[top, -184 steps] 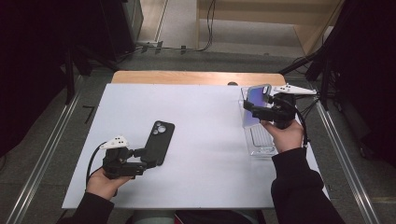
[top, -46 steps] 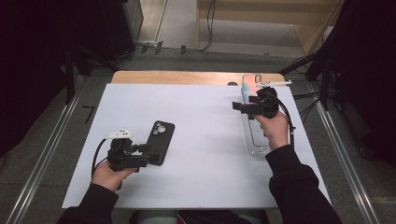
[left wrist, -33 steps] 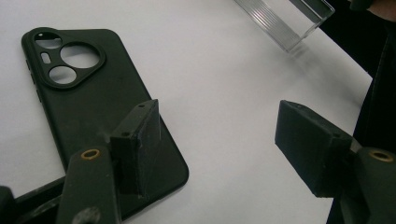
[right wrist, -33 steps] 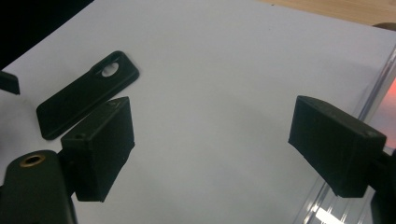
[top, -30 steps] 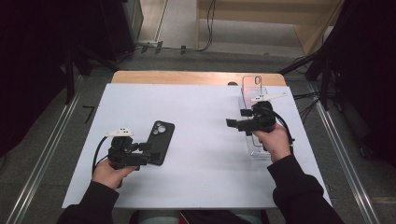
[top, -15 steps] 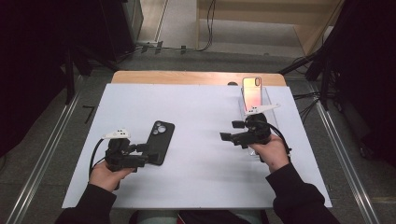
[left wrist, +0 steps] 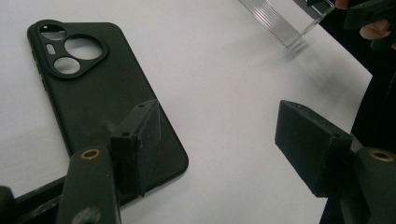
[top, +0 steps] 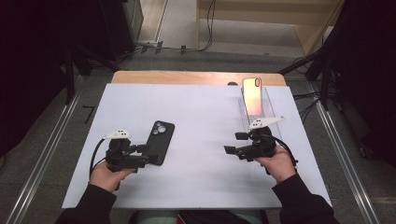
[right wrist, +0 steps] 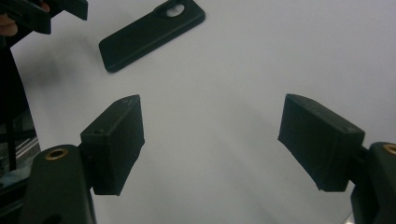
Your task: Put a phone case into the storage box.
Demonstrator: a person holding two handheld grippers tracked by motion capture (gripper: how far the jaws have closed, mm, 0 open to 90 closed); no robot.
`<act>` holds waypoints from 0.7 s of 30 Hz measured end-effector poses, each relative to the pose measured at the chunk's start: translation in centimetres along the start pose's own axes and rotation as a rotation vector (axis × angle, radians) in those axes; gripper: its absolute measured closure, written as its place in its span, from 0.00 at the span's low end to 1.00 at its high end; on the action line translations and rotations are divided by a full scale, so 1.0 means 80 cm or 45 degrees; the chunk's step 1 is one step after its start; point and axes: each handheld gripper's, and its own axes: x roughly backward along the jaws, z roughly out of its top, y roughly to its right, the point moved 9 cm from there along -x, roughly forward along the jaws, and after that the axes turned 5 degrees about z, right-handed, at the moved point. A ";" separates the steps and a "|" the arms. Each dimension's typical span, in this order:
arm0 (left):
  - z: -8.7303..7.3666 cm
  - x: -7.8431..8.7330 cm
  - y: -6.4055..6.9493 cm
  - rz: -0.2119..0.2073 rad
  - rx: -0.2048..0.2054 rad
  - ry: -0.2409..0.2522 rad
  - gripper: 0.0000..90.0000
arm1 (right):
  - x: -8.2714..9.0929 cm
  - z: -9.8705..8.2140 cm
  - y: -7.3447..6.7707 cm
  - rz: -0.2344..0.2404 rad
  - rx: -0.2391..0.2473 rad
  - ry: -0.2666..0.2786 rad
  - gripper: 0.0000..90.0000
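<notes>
Between the left gripper's (top: 142,154) jaws, which stand apart, one pad rests on the near end of a black phone case (left wrist: 100,93); the right gripper's (right wrist: 210,140) jaws, just narrowing, hold nothing. Lying flat on the white bench (top: 205,116), the case runs lengthwise away from the person, camera cutout farthest. One pad alone could skid it sideways.

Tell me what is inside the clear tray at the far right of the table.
An orange-pink phone lies in the clear tray, camera end away from the person. The tray's near end sits behind the right claw, so anything there is hidden.
</notes>
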 end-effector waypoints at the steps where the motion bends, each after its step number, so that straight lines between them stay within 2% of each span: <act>1: 0.000 0.000 0.000 0.000 0.000 0.000 0.35 | 0.001 -0.003 -0.001 -0.002 0.002 -0.004 0.23; 10: 0.000 0.000 0.000 -0.003 0.008 -0.006 0.35 | 0.007 -0.024 -0.005 0.006 0.005 -0.022 0.23; 21: 0.000 0.000 0.001 -0.008 0.003 -0.004 0.35 | 0.009 -0.040 -0.006 0.007 0.001 -0.036 0.23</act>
